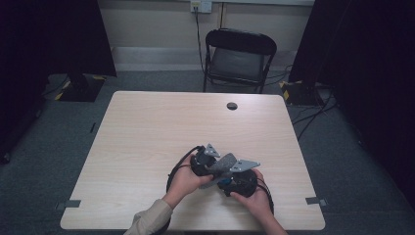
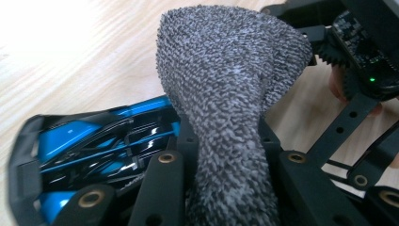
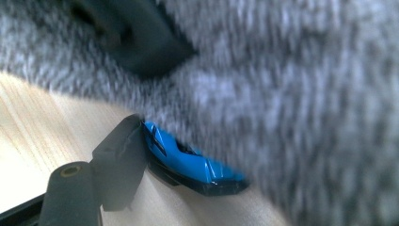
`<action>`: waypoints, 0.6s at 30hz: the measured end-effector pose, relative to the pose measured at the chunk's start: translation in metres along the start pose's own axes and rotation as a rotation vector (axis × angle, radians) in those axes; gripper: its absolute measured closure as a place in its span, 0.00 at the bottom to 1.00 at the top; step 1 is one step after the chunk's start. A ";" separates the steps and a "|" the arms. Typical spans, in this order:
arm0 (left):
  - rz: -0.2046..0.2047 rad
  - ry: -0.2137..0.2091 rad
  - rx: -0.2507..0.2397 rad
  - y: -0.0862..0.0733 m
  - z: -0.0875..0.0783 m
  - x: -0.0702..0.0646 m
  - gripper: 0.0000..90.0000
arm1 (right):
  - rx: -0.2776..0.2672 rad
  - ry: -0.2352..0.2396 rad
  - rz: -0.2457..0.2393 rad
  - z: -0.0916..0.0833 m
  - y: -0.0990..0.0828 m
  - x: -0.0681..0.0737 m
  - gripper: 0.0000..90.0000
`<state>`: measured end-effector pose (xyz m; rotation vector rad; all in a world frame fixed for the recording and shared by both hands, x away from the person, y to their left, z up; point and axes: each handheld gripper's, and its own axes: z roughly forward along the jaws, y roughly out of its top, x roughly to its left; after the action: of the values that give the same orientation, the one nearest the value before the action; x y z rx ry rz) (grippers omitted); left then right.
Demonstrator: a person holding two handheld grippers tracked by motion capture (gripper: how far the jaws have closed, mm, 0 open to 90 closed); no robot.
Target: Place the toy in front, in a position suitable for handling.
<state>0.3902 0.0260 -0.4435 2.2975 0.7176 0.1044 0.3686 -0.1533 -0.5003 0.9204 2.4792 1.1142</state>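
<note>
Item: grey terry cloth [image 1: 222, 165], one piece, held above the near half of the worktop [image 1: 147, 127], between the two grippers. Long axis runs across the worktop, from the left gripper [image 1: 208, 164] toward the right gripper [image 1: 235, 178], rising slightly to its far end; in the left gripper view the cloth [image 2: 226, 94] rises between the jaws and folds over into a rounded top.

Left gripper: jaws pressed together, pinching one end of the cloth.

Right gripper [image 3: 141, 155]: jaws spread wide around a blue and black object [image 3: 188, 165]; whether the pads press on it I cannot tell. The cloth [image 3: 282, 94] drapes over this object, blurred at close range.

Both hands sit close together, almost touching.

Background: black folding chair [image 1: 240, 56] beyond the far edge of the worktop
</note>
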 end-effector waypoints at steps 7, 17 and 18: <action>-0.001 -0.010 0.021 0.001 0.006 -0.003 0.80 | 0.000 0.000 0.000 0.000 0.000 0.000 0.26; -0.004 -0.008 0.029 0.002 0.005 0.001 0.80 | 0.000 0.000 0.000 0.000 0.000 0.000 0.26; -0.004 -0.008 0.029 0.002 0.005 0.001 0.80 | 0.000 0.000 0.000 0.000 0.000 0.000 0.26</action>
<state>0.3929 0.0220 -0.4459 2.3230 0.7243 0.0826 0.3686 -0.1533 -0.5003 0.9201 2.4796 1.1138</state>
